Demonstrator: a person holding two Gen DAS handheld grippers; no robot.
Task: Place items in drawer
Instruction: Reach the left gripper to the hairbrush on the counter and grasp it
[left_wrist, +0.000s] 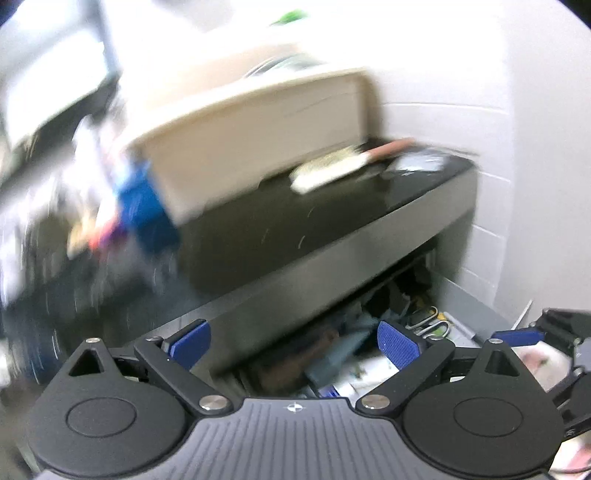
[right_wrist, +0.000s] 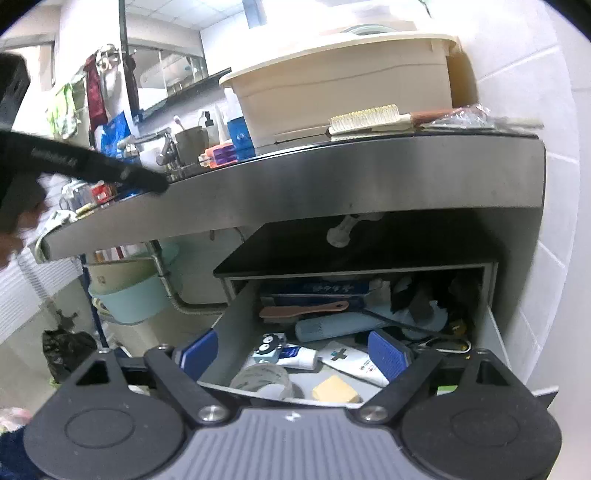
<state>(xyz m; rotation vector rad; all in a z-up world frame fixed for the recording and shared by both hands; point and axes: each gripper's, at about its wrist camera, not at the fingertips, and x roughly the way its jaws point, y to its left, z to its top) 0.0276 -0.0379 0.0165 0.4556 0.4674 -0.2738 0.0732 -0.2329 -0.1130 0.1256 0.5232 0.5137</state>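
Cream tub (right_wrist: 343, 96) on counter (right_wrist: 369, 177); scrub brush (right_wrist: 369, 120) in front.

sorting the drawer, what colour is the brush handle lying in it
Reddish brown brush handle, shown best in the right wrist view.

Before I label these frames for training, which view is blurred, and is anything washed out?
Left wrist view: heavy motion smear, worst at left, so the brush on the countertop is soft, and the wall is overexposed. Right wrist view: sharp, with the drawer contents readable, fisheye bending the counter edge.

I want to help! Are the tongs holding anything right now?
Left tongs: open, holding nothing.
Right tongs: open, holding nothing, above the drawer.
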